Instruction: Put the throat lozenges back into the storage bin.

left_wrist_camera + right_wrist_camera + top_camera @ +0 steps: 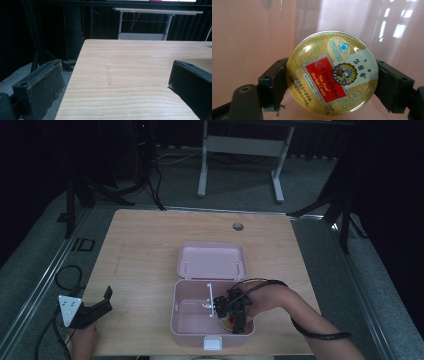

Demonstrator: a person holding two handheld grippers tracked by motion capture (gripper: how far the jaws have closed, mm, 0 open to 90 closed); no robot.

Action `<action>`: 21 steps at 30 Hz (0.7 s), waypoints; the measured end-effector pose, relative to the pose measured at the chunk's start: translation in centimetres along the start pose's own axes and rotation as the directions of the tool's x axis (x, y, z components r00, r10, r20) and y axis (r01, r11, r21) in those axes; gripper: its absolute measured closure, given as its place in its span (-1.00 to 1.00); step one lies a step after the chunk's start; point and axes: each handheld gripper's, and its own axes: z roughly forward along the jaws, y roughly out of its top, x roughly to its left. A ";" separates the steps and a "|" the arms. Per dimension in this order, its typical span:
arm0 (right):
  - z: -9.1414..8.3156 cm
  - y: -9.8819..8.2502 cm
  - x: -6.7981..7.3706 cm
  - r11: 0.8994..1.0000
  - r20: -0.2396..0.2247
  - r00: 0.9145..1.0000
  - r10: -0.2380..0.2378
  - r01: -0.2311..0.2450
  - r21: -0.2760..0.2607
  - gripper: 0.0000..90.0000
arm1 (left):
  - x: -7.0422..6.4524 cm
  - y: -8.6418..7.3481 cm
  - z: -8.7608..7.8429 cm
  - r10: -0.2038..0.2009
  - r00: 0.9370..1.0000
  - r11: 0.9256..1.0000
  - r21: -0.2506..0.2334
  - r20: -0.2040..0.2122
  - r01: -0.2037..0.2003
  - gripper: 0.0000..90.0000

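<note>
An open pink box [174, 312] stands near the table's front edge, its lid [212, 260] folded back flat behind it. My right gripper [236, 316] reaches down into the box's right half. It is shut on a round gold tin with a red "Herbal Candy" label [332, 72], one pad [274, 82] pressing each side. In the high view the tin [229, 323] shows just below the jaws, near the box's front right corner. My left gripper [102, 302] rests at the table's front left, open and with nothing in it [116, 80].
A thin white divider [209, 297] stands upright in the middle of the box, and a white latch [212, 343] sits on its front wall. The wooden table [145, 250] has a round cable hole [238, 226] at the back. A white desk frame [240, 145] stands beyond.
</note>
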 end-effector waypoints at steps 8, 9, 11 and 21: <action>1.9 0.5 -0.7 0.997 -0.023 0.999 0.027 -0.025 0.078 -0.55 | 0.0 0.0 0.0 -0.002 1.000 1.000 0.001 0.005 0.002 -0.99; 2.0 0.4 -0.9 0.996 -0.046 0.998 0.052 -0.048 0.075 -0.55 | 0.0 0.0 0.0 -0.001 1.000 1.000 0.001 0.004 0.001 -0.99; 2.1 0.4 -1.0 0.996 -0.060 0.996 0.063 -0.059 0.073 -0.56 | 0.0 0.0 0.0 -0.002 1.000 1.000 0.000 0.005 0.002 -0.99; 1.9 0.1 -0.8 0.996 -0.045 0.997 0.059 -0.056 0.064 -0.64 | 0.0 0.0 0.0 -0.003 1.000 1.000 0.001 0.004 0.003 -0.99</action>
